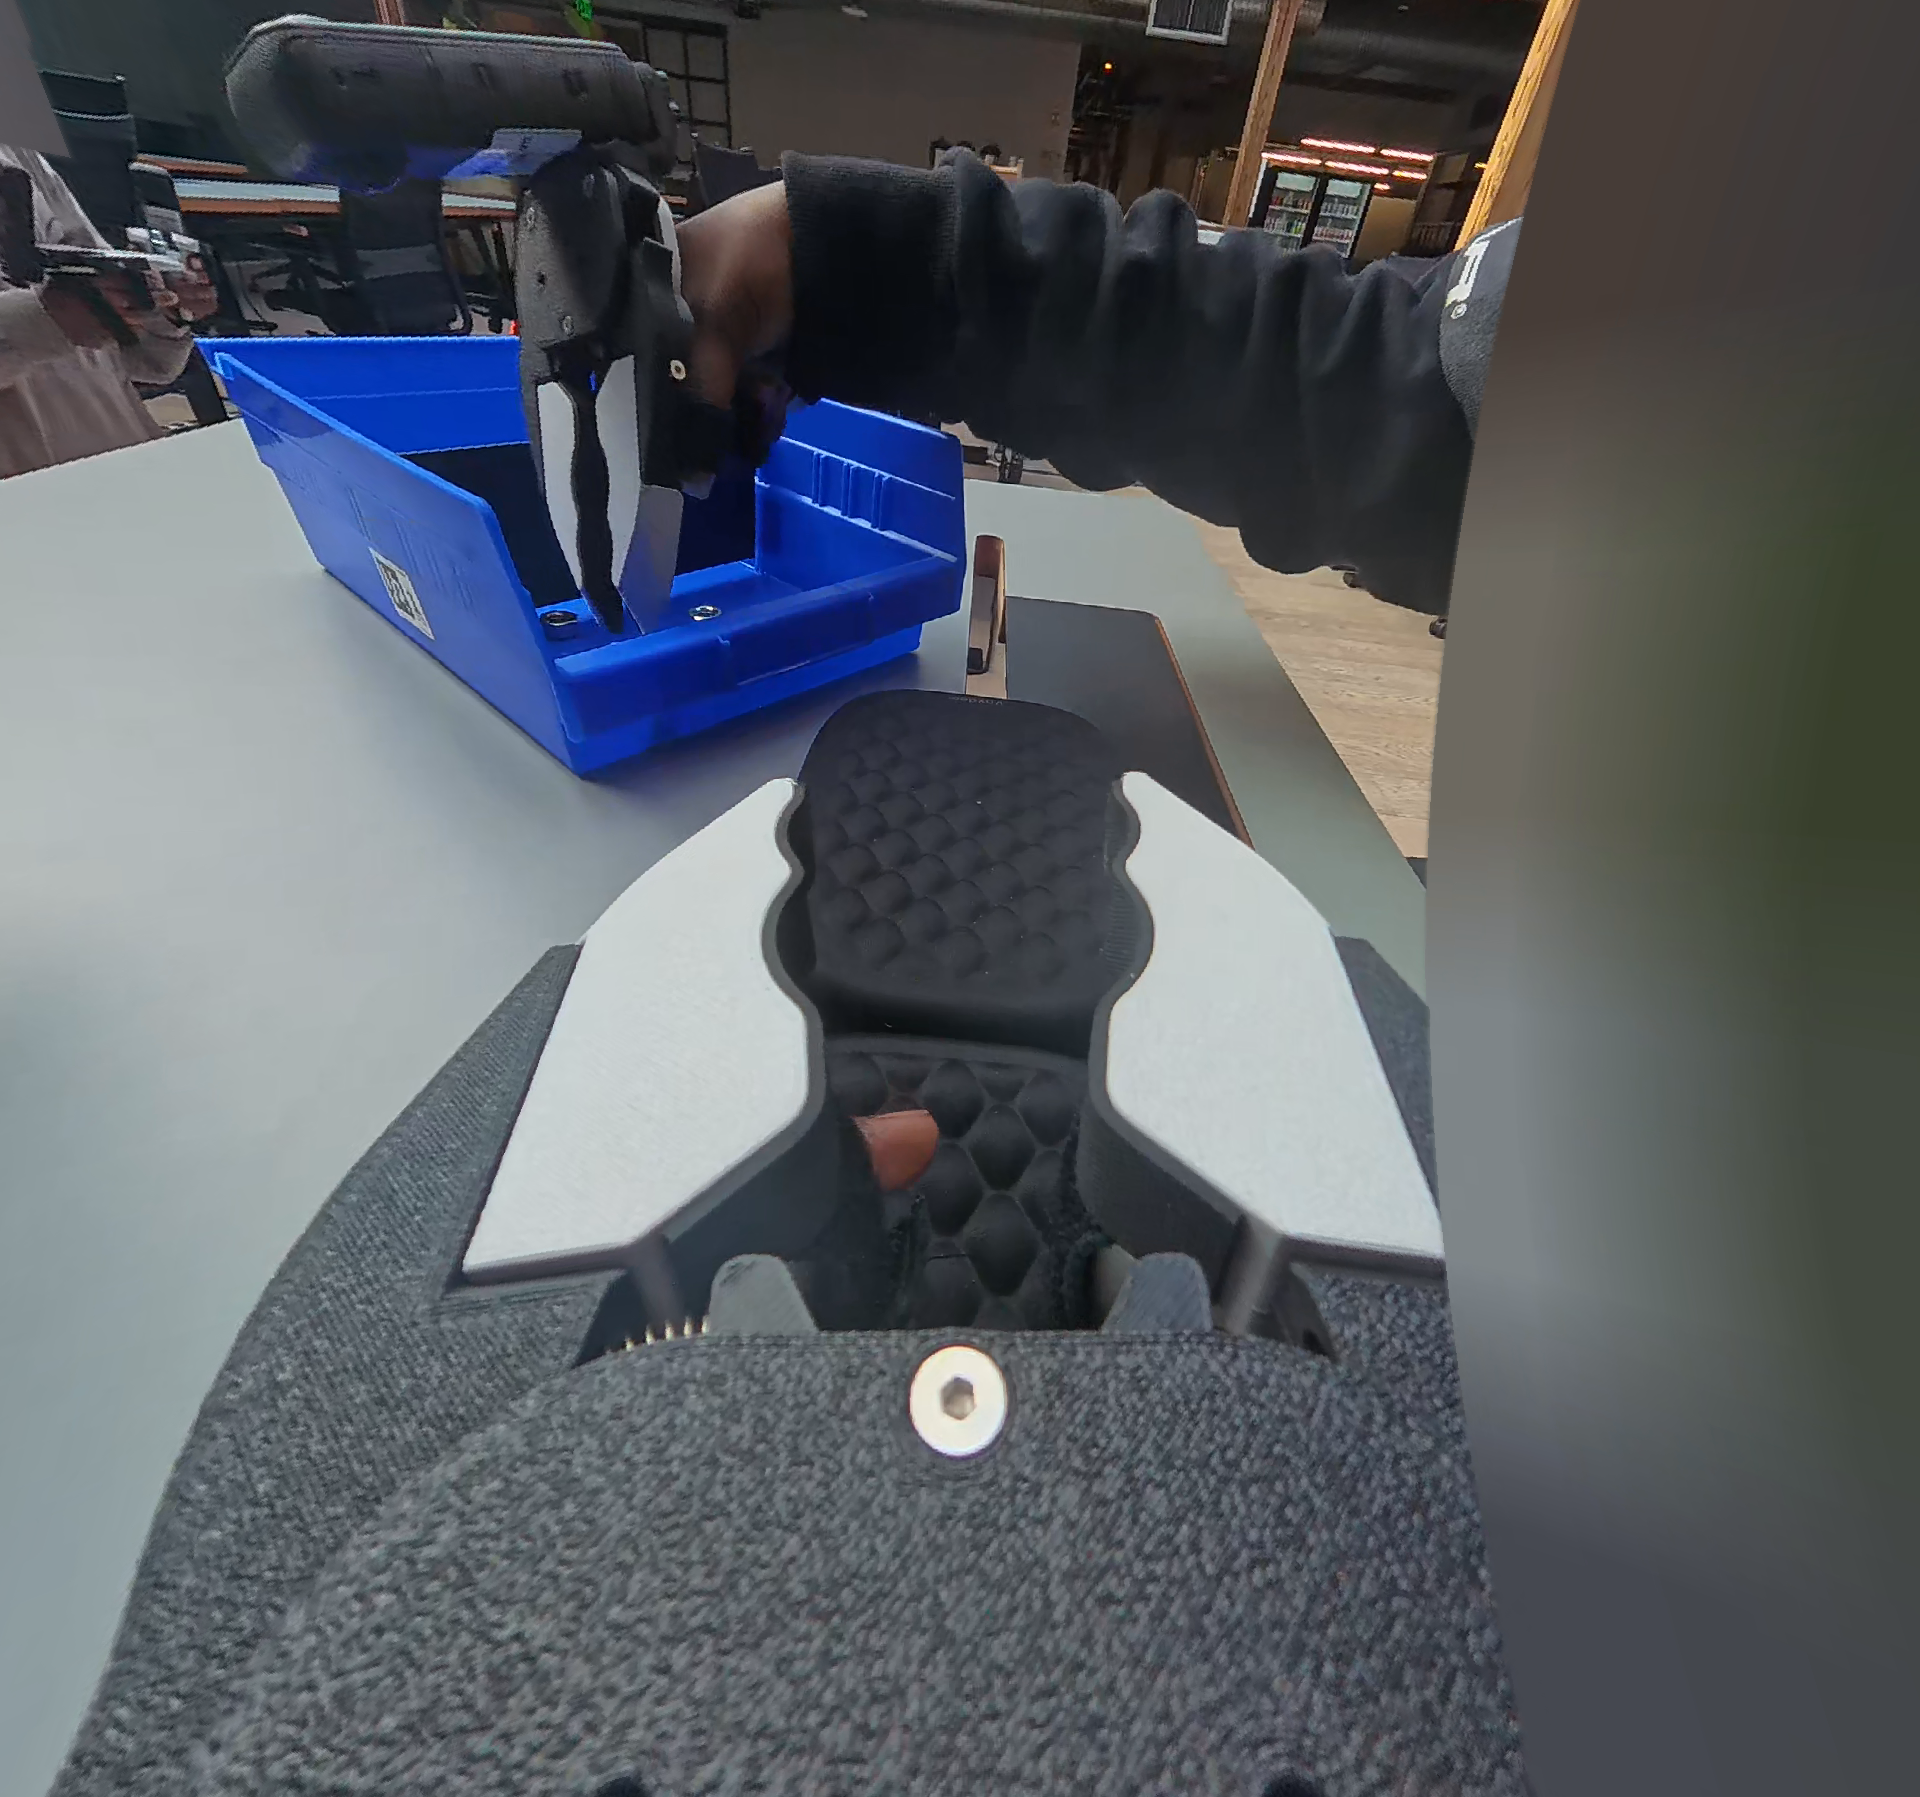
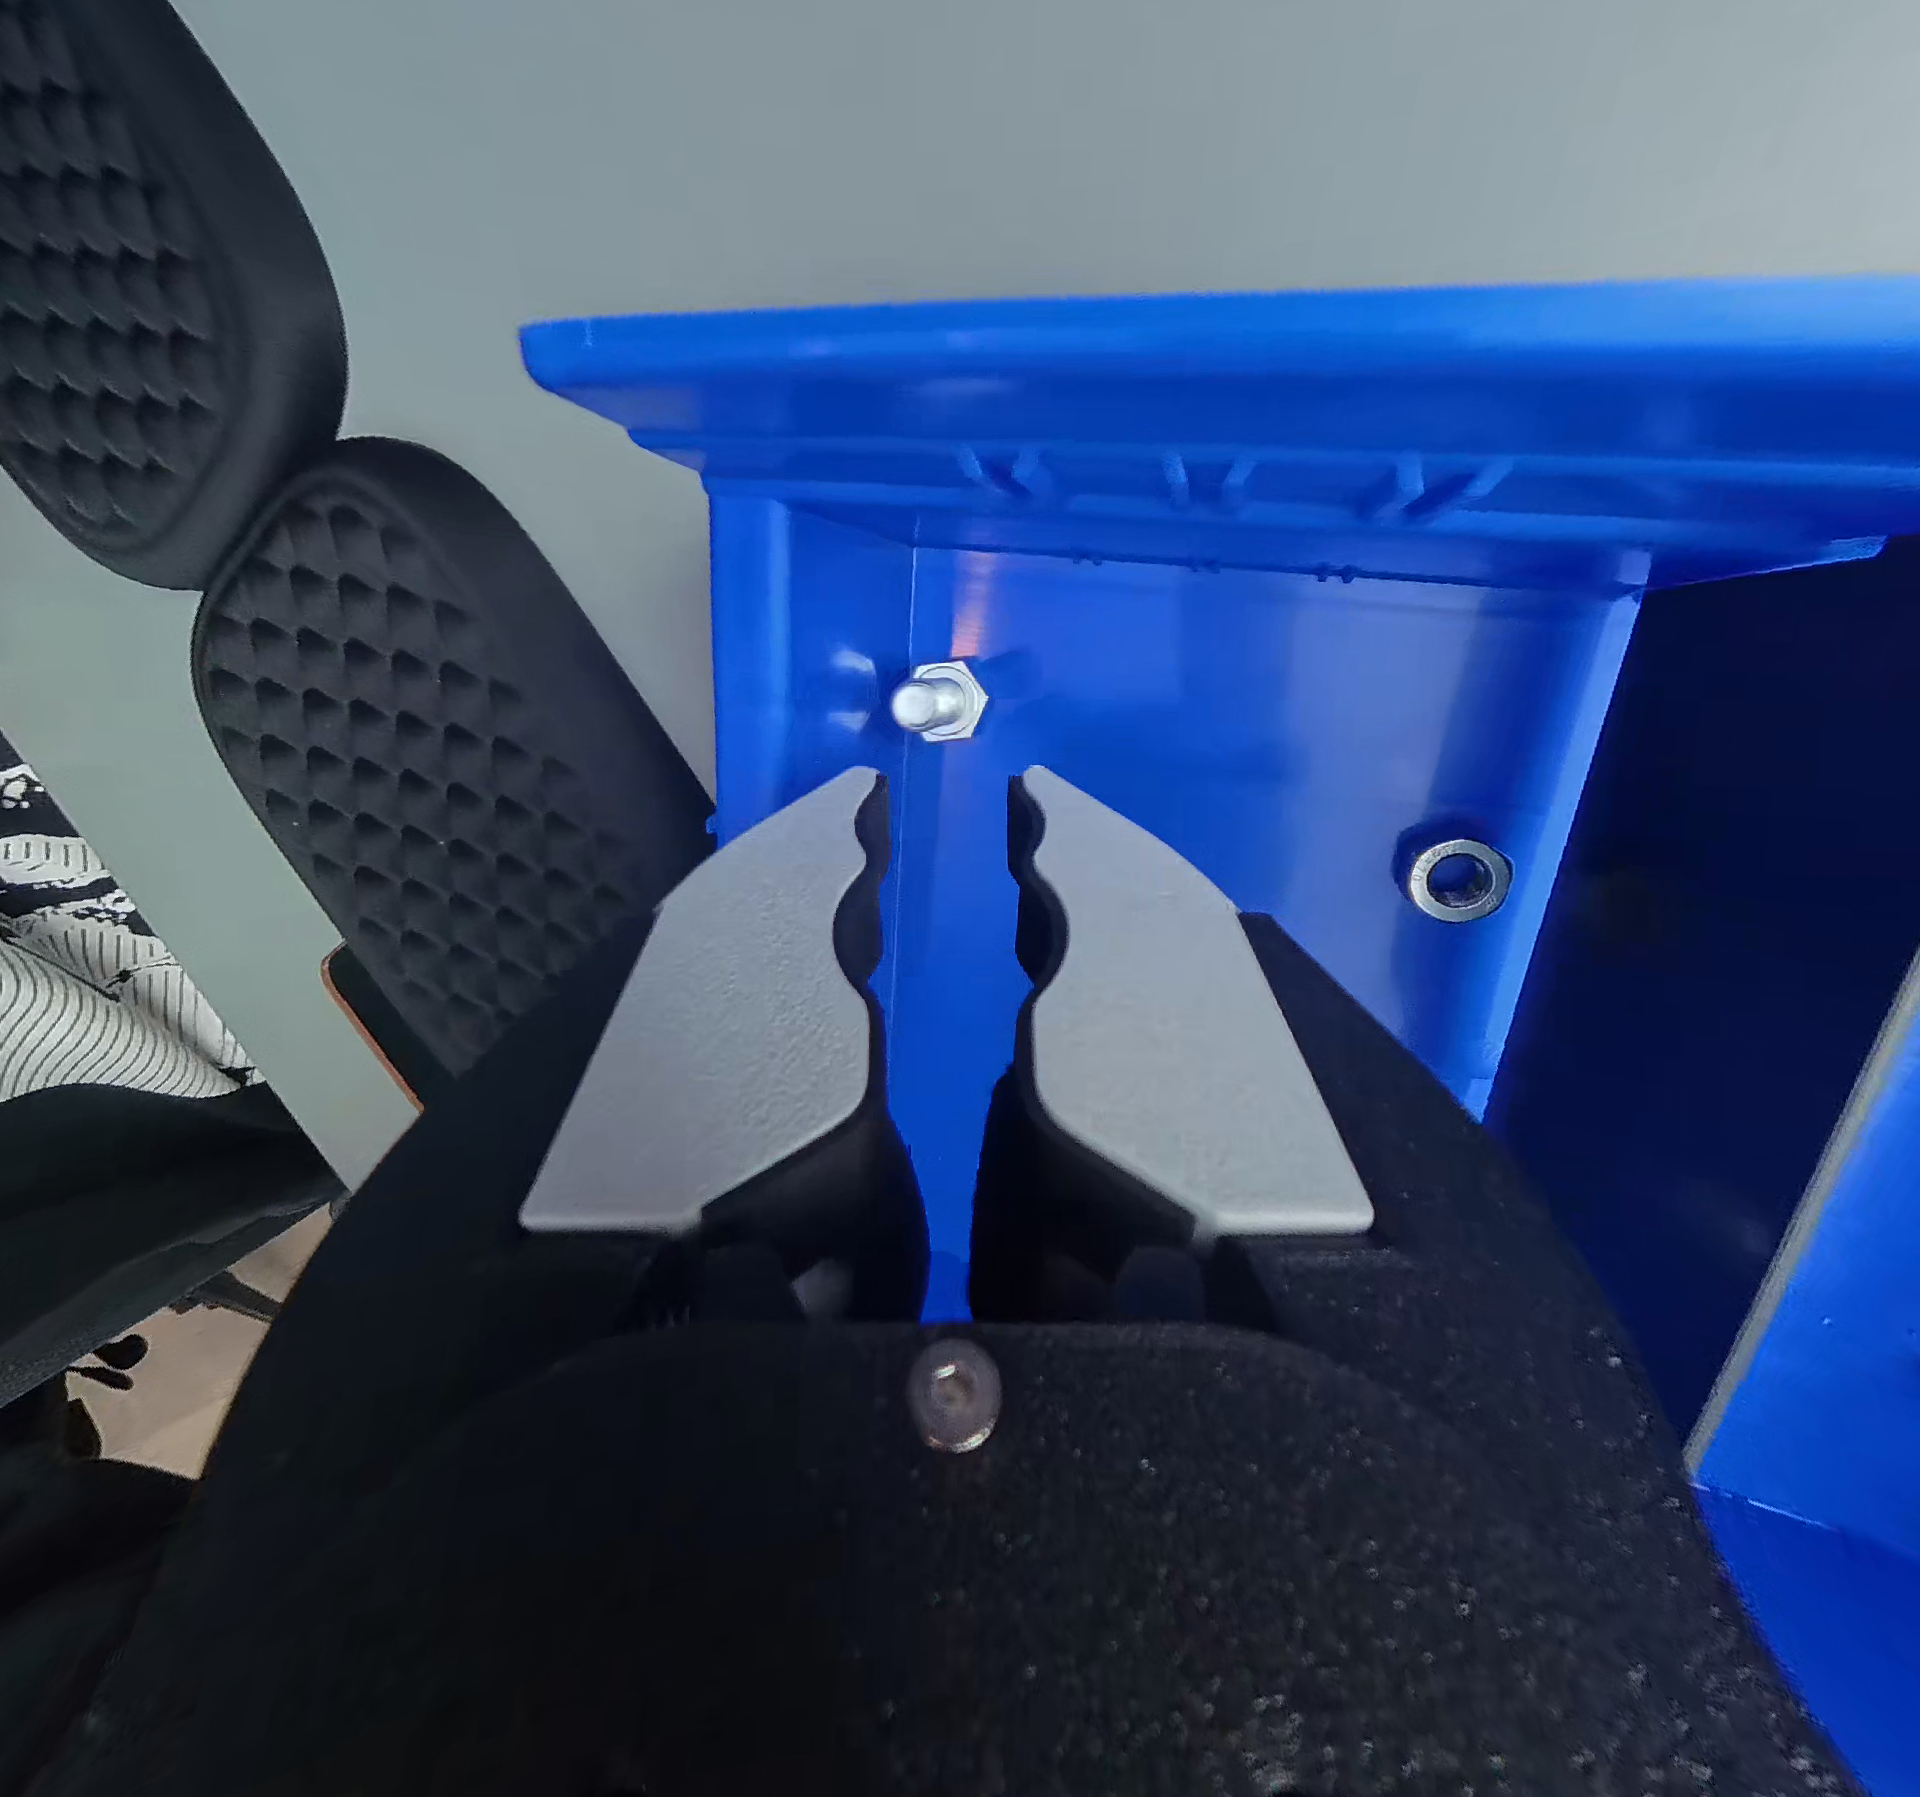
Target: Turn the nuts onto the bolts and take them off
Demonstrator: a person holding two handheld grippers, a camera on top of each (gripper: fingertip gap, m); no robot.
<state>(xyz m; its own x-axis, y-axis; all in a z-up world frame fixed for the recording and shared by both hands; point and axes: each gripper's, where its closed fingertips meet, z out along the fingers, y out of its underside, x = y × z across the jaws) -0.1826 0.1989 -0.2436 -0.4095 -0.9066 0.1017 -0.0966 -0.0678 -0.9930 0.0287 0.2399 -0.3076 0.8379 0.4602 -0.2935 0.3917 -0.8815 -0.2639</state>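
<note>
right gripper [image 2: 945, 791] narrowly parted, empty, in the blue bin [image 2: 1195, 376]; bolt w/ nut [image 2: 938, 703] center frame just above tips; left gripper [image 1: 956, 812] looks closed, empty; imo line up square before pinching the nut

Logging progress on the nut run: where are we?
Done: one nut sits threaded on the bolt in the blue bin. In hand: nothing gripped; the right hand-held gripper is open just short of that nut, and the left hand-held gripper waits outside the bin, fingers crossed shut. Left: grip and turn that nut; a loose nut lies to its right.
</note>
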